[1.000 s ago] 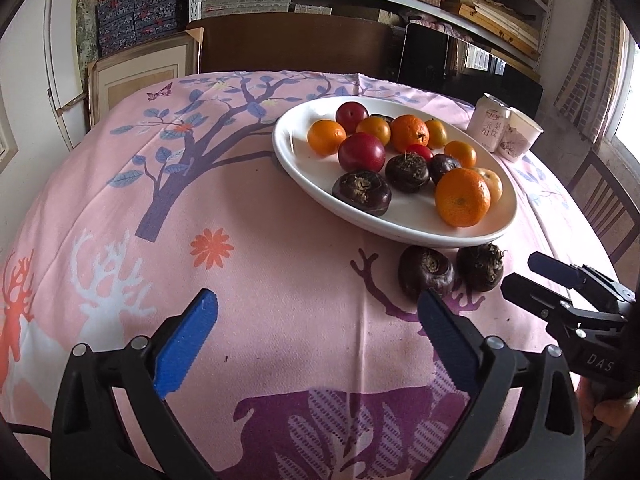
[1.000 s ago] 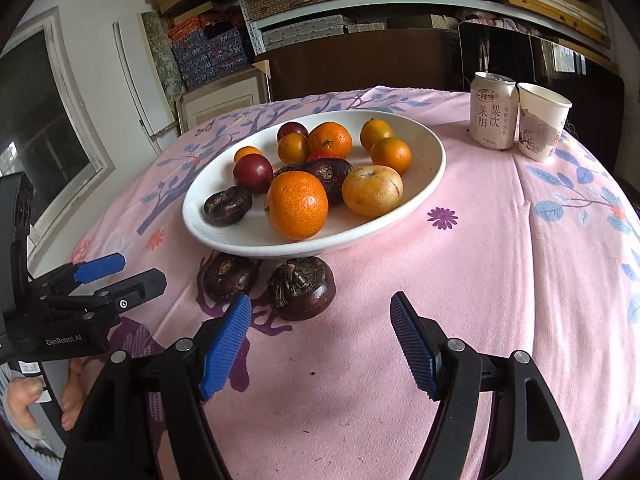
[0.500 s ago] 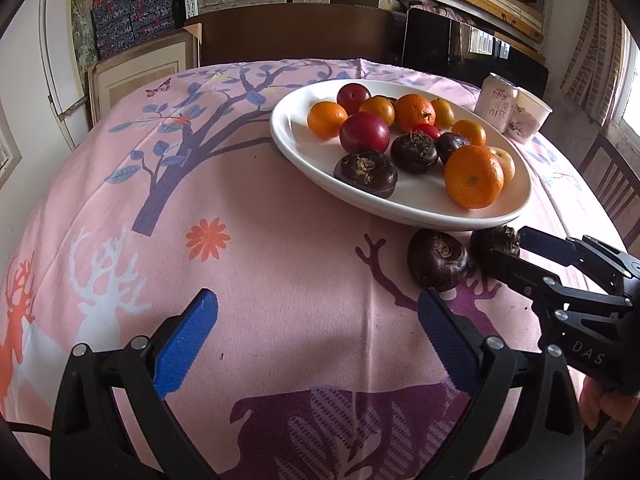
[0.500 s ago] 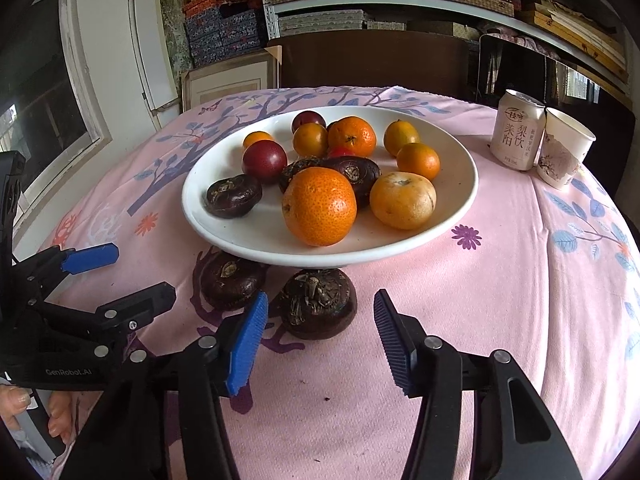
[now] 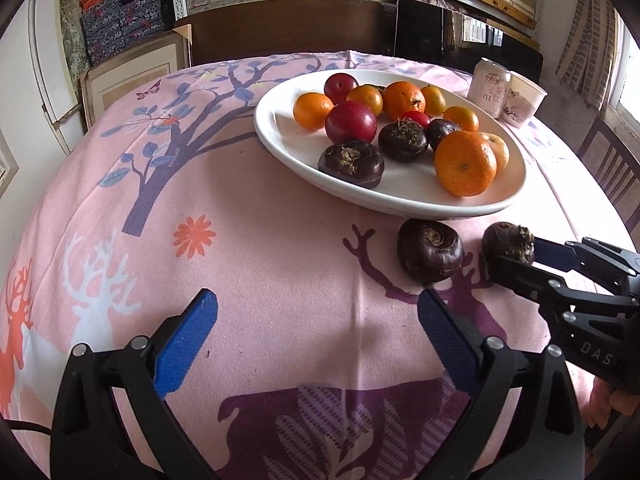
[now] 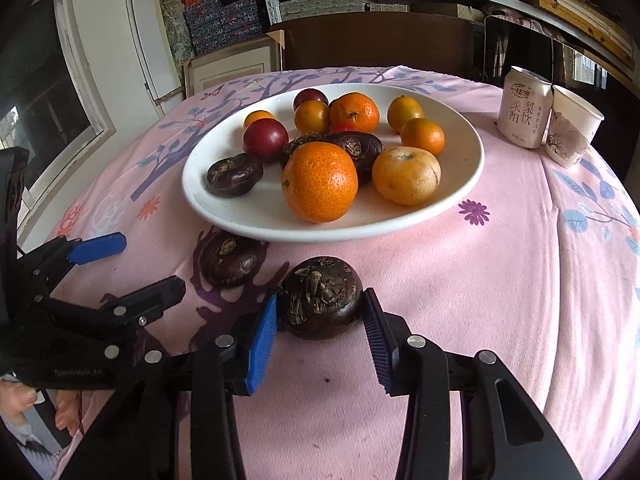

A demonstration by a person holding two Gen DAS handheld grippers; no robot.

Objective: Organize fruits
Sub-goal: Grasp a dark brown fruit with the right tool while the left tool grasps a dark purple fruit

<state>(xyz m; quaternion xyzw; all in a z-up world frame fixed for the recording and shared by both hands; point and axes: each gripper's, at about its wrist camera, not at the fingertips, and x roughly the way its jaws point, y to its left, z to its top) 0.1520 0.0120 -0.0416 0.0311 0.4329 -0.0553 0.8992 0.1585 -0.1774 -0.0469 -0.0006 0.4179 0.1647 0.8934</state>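
Though parked low over the pink tablecloth (image 5: 260,264) of the worktop, gapes wide and grips nothing: left tongs (image 5: 316,304), well short of any fruit. Next rightward, a second water chestnut (image 6: 229,258), loose on the cloth, just beside the near rim of the white plate (image 6: 332,234) and apart from both tools. Then the right tongs (image 6: 320,300), plainly the nearer, closed on a water chestnut (image 6: 320,294) with a blue pad (image 6: 262,332) against each flank. Rough stem side tilted up toward the camera. No real long axis, only a squat round. Straight ahead of that, the plate, loaded with oranges (image 6: 320,180), plums (image 6: 265,139) and more water chestnuts (image 6: 234,174), bare floor along its near and right inner edge. Probably calls for a short lift forward over the rim. Cannot tell whether the gripped chestnut rests on the cloth or hangs just off it; underside hidden. Rear fruit partly masked by the front oranges. Far right, a drink can (image 6: 522,114) close against a paper cup (image 6: 572,132), well apart from that path.
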